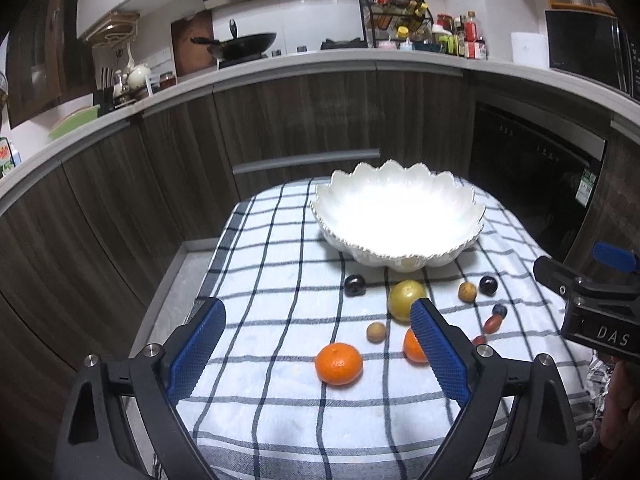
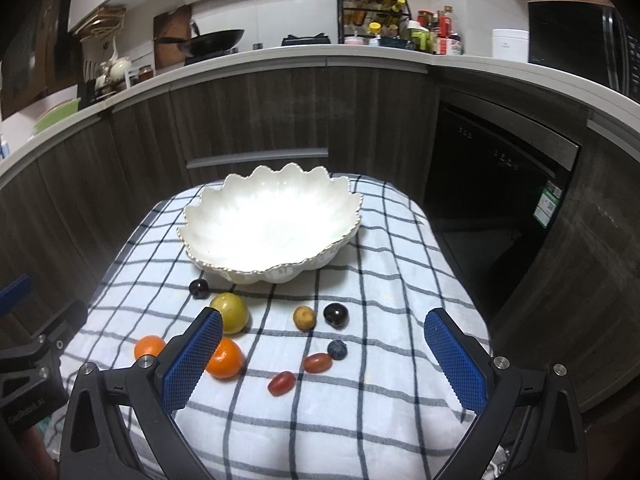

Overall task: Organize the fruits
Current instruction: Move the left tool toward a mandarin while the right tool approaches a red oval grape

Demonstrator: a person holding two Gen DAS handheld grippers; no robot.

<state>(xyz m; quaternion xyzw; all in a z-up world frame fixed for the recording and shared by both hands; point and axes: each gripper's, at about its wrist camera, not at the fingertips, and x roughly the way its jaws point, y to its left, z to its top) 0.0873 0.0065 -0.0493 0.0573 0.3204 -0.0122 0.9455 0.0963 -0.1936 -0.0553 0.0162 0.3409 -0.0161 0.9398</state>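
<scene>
Two tongs: my left gripper (image 1: 318, 354) and right gripper (image 2: 324, 354), both spread wide, nothing between the jaws.
Fruits: all loose on the checked cloth (image 1: 272, 280), none in the white bowl (image 1: 400, 216).
Near target: orange mandarin (image 1: 339, 363), dead ahead at 12 o'clock of my left tongs, round, no long axis.
Bowl: 12 to 1 o'clock beyond it.
Right side: two grape tomatoes (image 2: 318, 362) ahead at 12 o'clock, lying slantwise.
Nearer hand: left for the mandarin, I'd judge.
</scene>
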